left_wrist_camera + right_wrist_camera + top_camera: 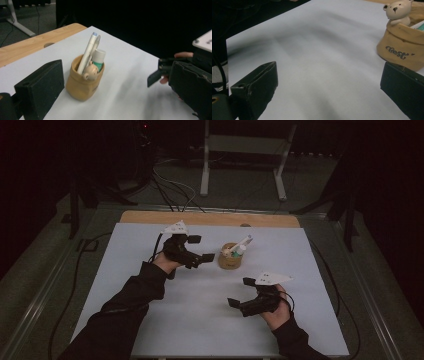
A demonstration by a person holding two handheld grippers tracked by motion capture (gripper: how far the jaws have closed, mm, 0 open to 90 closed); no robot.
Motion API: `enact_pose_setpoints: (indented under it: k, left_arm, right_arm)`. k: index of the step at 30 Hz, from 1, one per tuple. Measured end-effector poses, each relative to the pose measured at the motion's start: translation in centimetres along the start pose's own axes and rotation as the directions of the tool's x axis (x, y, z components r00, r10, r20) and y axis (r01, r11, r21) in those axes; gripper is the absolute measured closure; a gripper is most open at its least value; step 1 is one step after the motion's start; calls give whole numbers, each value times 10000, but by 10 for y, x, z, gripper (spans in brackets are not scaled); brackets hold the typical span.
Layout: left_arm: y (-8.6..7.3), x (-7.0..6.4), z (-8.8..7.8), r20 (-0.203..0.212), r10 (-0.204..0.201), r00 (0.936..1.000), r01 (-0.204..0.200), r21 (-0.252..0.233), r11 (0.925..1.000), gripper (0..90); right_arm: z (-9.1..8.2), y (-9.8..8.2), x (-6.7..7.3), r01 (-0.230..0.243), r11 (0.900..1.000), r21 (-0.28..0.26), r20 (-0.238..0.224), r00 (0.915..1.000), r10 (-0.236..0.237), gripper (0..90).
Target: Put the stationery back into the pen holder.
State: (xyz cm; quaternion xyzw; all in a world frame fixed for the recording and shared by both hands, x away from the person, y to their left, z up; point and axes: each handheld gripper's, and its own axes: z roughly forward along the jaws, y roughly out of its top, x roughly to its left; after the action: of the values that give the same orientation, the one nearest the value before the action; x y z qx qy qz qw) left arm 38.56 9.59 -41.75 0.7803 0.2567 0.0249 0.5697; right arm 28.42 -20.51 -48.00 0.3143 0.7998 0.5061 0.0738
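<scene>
Your left tongs [199, 248] stood wide apart and empty just beside the tan holder [229, 258] at mid-desk [150, 240]; your right tongs [241, 292], likewise apart and empty, hung nearer you. Pen [87, 53], glue stick [99, 58] and bear figure [90, 71] sat inside; judged best to approach level and avoid tipping the holder.

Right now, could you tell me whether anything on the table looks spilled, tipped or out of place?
Nothing stands out. The tan pen holder stands upright on the white sheet, its pens and glue stick inside, and nothing is spilled.
</scene>
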Motion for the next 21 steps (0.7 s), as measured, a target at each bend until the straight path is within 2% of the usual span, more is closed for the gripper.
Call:
enact_pose_setpoints:
  k: [7,13,21]
  left_arm:
    - [-14,-6,-24,-143,49,9999,-50,-126,9999,7]
    - [-34,-11,-38,-430,126,9990,-140,-335,9993,7]
    - [-67,-21,-51,-680,222,9974,-210,184,9996,7]
  right_arm:
    - [0,0,1,40,10000,10,2,10000,-40,12]
    - [-1,0,0,53,10000,-35,-1,10000,-53,12]
    - [-1,1,2,68,10000,-1,-33,10000,-68,12]
